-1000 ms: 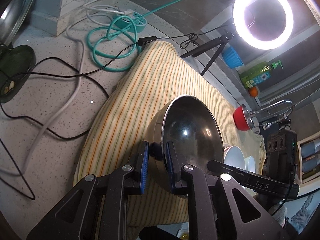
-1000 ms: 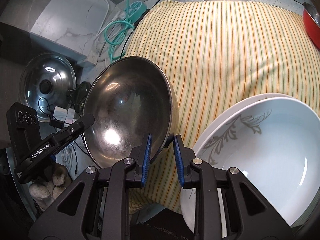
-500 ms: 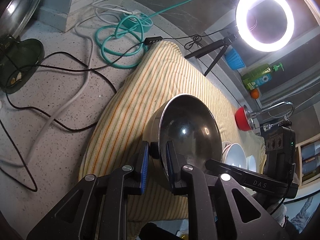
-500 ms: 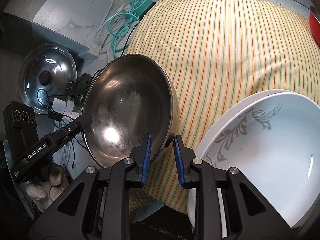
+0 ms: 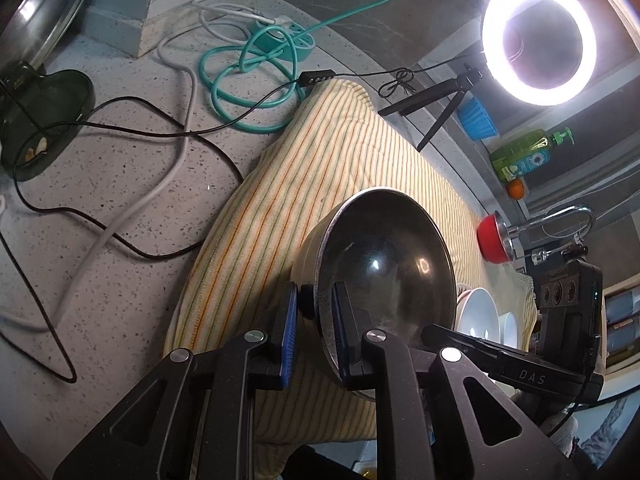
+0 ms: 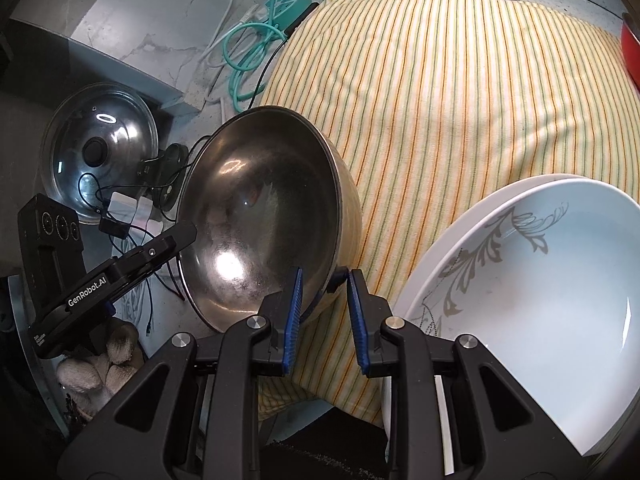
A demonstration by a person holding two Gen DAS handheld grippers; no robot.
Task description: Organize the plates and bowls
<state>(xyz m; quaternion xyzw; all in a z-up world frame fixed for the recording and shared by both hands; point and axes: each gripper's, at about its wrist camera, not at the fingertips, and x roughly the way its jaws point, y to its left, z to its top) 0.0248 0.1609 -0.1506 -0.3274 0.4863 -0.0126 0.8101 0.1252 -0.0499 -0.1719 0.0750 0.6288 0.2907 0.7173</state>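
Note:
A steel bowl [image 5: 384,272] [image 6: 260,216] hangs tilted over the near left corner of a yellow striped cloth [image 5: 320,168] [image 6: 460,100]. My left gripper [image 5: 316,304] is shut on its near rim, one blue pad inside and one outside. On the opposite rim my right gripper [image 6: 324,292] is shut the same way. Stacked white bowls with a grey leaf pattern [image 6: 540,280] [image 5: 478,312] sit on the cloth just right of the steel bowl. A red bowl [image 5: 490,240] [image 6: 630,48] lies on its side at the cloth's far end.
Left of the cloth, black and white cables and a teal power strip [image 5: 280,40] cover the speckled counter. A ring light [image 5: 538,40] on a tripod stands behind the cloth. A pot lid [image 6: 96,152], a faucet [image 5: 560,220] and a green bottle [image 5: 524,154] are around.
Both grips on the steel bowl hold unchanged. The scene has slid slightly in both views, so the bowl has drifted a little with the grippers; its tilt looks the same.

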